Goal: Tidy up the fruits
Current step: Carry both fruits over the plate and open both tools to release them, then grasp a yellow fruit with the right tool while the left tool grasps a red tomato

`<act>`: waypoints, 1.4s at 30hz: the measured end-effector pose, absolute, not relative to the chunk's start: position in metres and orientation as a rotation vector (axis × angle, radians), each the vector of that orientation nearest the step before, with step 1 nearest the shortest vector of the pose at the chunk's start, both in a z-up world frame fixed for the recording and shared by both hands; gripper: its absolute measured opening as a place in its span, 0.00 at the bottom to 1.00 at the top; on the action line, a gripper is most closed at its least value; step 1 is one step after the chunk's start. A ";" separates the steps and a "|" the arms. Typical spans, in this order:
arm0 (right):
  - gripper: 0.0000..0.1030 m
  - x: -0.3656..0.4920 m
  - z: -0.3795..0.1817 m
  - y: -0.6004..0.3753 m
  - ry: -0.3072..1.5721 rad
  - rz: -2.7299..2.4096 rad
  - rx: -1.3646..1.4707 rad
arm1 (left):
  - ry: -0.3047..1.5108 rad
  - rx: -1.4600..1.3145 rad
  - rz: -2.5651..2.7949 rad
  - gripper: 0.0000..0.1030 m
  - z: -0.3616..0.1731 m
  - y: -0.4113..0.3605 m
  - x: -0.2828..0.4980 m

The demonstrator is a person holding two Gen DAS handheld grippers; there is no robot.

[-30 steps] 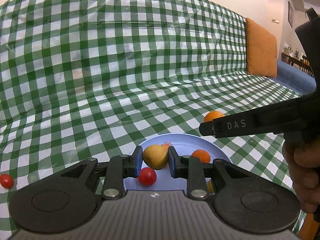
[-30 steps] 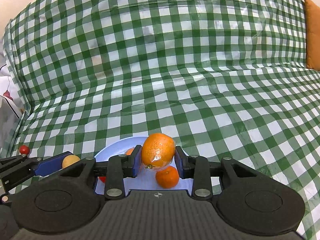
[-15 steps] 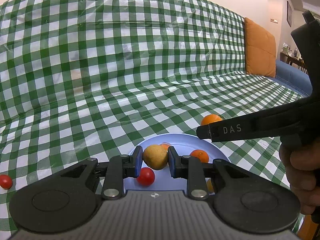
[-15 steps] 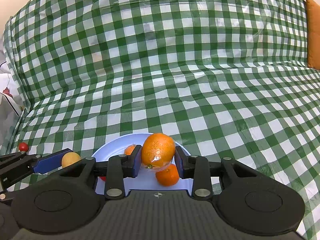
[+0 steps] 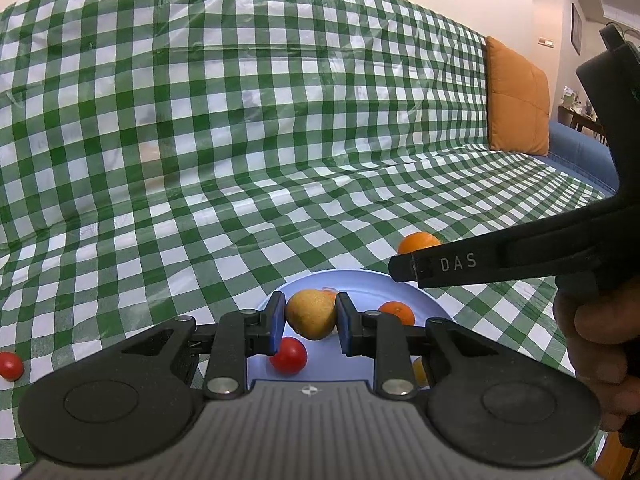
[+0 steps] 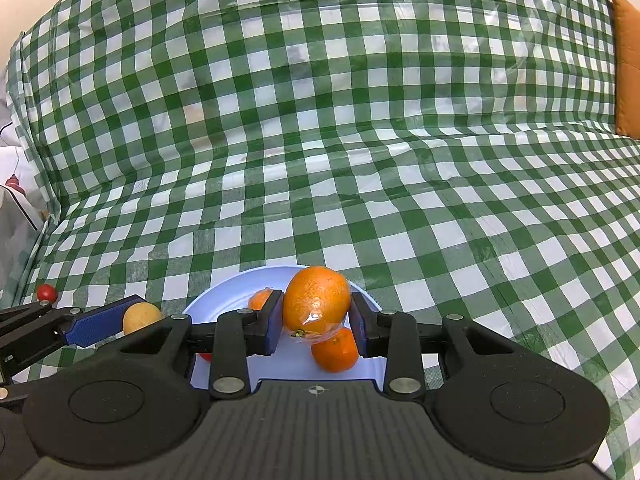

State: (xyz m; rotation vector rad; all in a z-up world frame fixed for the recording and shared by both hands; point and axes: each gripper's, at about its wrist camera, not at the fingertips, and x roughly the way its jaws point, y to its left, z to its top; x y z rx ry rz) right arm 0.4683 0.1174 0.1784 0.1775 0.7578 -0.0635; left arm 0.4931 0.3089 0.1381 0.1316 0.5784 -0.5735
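Nothing has shifted: left claw (image 5: 307, 322) grips yellow fruit (image 5: 311, 314), right claw (image 6: 316, 322) an orange (image 6: 317, 303), over blue plate (image 6: 228, 300).

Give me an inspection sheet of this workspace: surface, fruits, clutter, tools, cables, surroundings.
Surface: green-and-white checked cloth draped over a sofa.
Job's things: blue plate holding a red tomato and a small orange; another tomato lies on the cloth, off the plate.
Clutter: nothing seen.
Tools: left tool clamped on a yellow fruit; right tool clamped on a wrapped orange; both over the plate.
Cables: nothing seen.
Surroundings: orange cushion, blue sofa arm, cream wall.
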 end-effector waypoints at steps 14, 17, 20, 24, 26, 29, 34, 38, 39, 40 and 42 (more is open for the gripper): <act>0.44 0.468 0.180 0.120 0.737 -0.068 0.198 | 0.577 0.078 -0.553 0.32 0.146 0.316 0.500; 0.44 0.468 0.181 0.122 0.723 -0.064 0.203 | 0.563 0.064 -0.494 0.22 0.156 0.333 0.511; 0.44 0.468 0.182 0.127 0.707 -0.046 0.200 | 0.562 0.020 -0.408 0.20 0.167 0.363 0.528; 0.35 0.468 0.185 0.139 0.682 -0.007 0.188 | 0.607 -0.057 -0.263 0.19 0.172 0.408 0.554; 0.29 0.468 0.185 0.146 0.674 0.023 0.185 | 0.641 -0.075 -0.186 0.18 0.170 0.428 0.565; 0.24 0.468 0.183 0.160 0.668 0.072 0.175 | 0.698 -0.097 -0.078 0.18 0.164 0.456 0.581; 0.25 0.469 0.173 0.200 0.689 0.249 0.153 | 0.776 -0.158 0.025 0.18 0.150 0.499 0.599; 0.26 0.466 0.163 0.243 0.732 0.415 0.087 | 0.847 -0.255 0.068 0.23 0.133 0.532 0.607; 0.28 0.465 0.162 0.253 0.735 0.445 0.065 | 0.864 -0.281 0.072 0.32 0.128 0.537 0.610; 0.35 0.464 0.159 0.261 0.739 0.479 0.050 | 0.879 -0.301 0.072 0.38 0.123 0.541 0.612; 0.40 0.463 0.150 0.274 0.758 0.521 0.005 | 0.899 -0.319 0.063 0.41 0.117 0.544 0.615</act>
